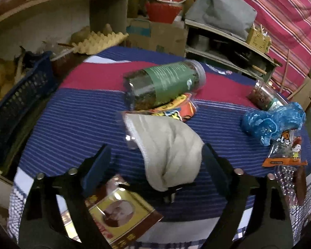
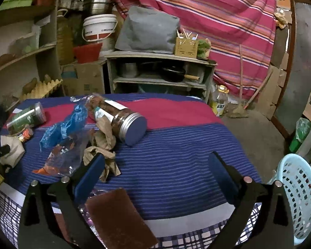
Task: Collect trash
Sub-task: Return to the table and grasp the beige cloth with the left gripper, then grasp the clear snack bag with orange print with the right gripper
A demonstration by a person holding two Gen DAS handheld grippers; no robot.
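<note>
A crumpled white cloth (image 1: 172, 145) lies on the striped tablecloth (image 1: 72, 124) between the fingers of my left gripper (image 1: 156, 147). Its right edge meets the right finger (image 1: 212, 164); the left finger stands apart from it, so the jaws are open. Beyond it lie a green-labelled jar (image 1: 163, 85), an orange snack wrapper (image 1: 176, 108) and blue plastic (image 1: 273, 122). My right gripper (image 2: 156, 157) is open over bare tablecloth, its left finger (image 2: 91, 174) beside crumpled brown paper (image 2: 105, 143). A silver-lidded jar (image 2: 122, 116) and a clear wrapper (image 2: 64, 157) lie nearby.
A light blue perforated basket (image 2: 300, 199) stands off the table's right edge. A dark blue crate (image 1: 16, 108) sits at the left. A gold and red box (image 1: 118, 213) and a brown pad (image 2: 118, 215) lie at the near edge. Shelves stand behind.
</note>
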